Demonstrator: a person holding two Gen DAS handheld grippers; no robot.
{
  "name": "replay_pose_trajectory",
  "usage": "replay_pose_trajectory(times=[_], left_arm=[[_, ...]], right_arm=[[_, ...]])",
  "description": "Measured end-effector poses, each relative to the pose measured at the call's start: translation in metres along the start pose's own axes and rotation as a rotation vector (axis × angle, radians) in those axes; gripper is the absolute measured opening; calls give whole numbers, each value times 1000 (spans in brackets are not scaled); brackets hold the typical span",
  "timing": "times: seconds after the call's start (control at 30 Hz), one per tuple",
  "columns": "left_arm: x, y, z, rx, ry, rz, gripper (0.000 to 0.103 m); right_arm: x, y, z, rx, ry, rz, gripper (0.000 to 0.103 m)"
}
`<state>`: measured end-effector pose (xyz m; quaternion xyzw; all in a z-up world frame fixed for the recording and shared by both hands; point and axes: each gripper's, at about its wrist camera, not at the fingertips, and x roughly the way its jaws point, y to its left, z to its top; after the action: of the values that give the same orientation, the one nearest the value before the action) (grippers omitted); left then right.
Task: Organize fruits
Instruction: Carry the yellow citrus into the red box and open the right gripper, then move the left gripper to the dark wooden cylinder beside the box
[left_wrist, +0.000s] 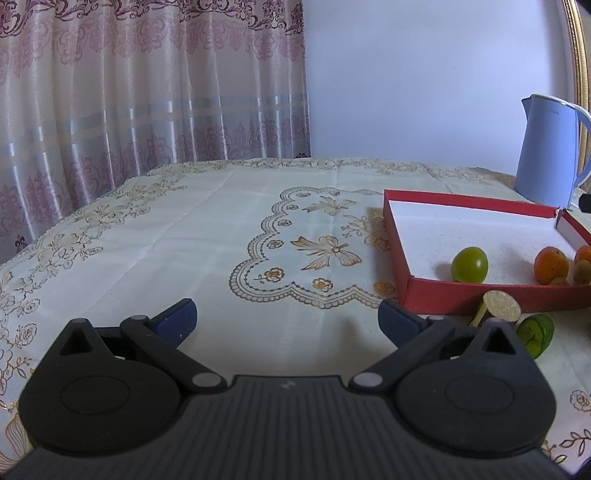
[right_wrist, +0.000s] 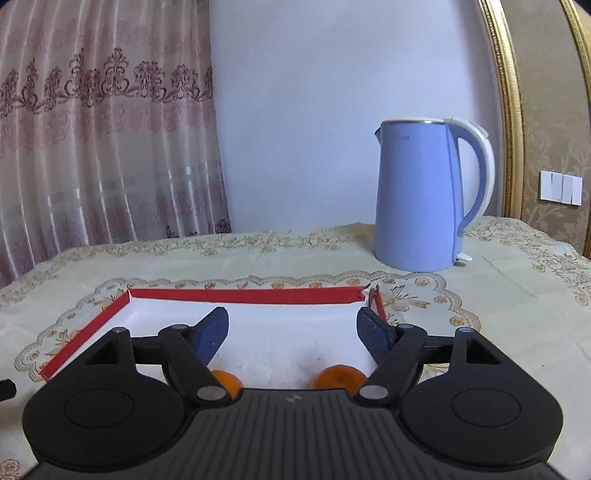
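A shallow red box with a white floor sits on the table at the right of the left wrist view. In it lie a green round fruit, an orange fruit and more small fruits at the frame edge. In front of the box, on the cloth, lie a cut yellowish slice and a green piece. My left gripper is open and empty over the cloth, left of the box. My right gripper is open over the same box, with two orange fruits just below its fingers.
A blue electric kettle stands behind the box at the back right, also in the left wrist view. A patterned curtain hangs behind the table's far left edge. A gold frame runs up the wall at the right.
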<state>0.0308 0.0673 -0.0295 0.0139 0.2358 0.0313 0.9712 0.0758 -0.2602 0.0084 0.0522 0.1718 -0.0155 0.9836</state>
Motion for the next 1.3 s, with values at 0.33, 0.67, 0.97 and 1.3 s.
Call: replay_pose_trajectory(times=[0.33, 0.67, 0.97, 1.3], left_arm=[[-12, -17, 0, 89, -73, 7, 103], [-29, -60, -2, 226, -118, -143, 103], [-25, -102, 0, 339, -143, -217, 103], [13, -102, 8, 244, 56, -214, 92]], right_arm=[[-58, -28, -28, 82, -44, 35, 76], [-91, -64, -57, 177, -97, -32, 77], [-89, -68, -59, 188, -82, -9, 77], [-88, -73, -61, 212, -73, 22, 77]])
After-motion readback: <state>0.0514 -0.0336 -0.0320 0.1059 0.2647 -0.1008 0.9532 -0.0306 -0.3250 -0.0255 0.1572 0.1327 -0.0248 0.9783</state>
